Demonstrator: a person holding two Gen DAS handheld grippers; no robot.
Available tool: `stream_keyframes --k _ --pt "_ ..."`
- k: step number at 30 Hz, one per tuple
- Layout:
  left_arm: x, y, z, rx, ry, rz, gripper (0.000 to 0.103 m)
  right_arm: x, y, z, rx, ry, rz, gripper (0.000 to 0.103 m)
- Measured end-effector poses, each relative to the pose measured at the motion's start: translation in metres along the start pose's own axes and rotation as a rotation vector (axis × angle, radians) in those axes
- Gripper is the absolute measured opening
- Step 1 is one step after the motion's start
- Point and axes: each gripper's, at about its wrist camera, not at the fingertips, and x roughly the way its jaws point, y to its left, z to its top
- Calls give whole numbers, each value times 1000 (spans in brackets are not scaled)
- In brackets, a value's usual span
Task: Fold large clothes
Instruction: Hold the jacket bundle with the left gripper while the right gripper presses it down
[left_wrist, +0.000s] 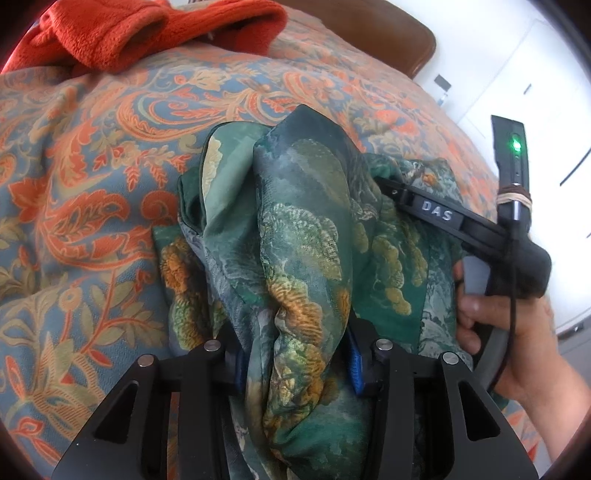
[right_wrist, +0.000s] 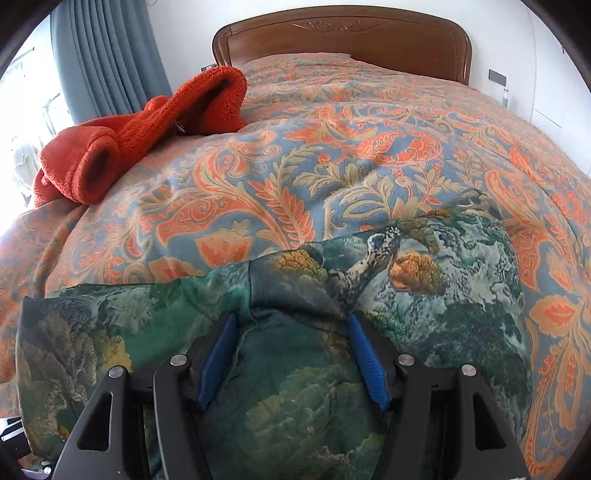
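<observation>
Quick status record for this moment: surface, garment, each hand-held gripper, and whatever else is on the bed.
surface: bed with orange-and-blue paisley cover
garment: green printed cloth, bunched, partly spread on the bed
left hand-held gripper: shut on a thick bundle of the green cloth
right hand-held gripper: jaws apart, green cloth between the pads; grip unclear
other item: orange fleece, crumpled, apart from the green cloth
background: wooden headboard, blue curtain

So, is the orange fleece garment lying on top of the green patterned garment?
No, the orange fleece garment lies apart from the green patterned garment.
</observation>
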Motion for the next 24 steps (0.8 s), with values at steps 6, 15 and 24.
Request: stream_keyframes --k 6,15,24 --pt "-5 3 -1 -13 9 -22 44 -34 -24 5 93 11 172 64" --pt "-5 3 1 -29 10 -25 44 -180 -49 -77 -115 25 202 64" --pt "-1 -2 0 -6 9 0 45 -147 -62 -149 -90 156 94 64"
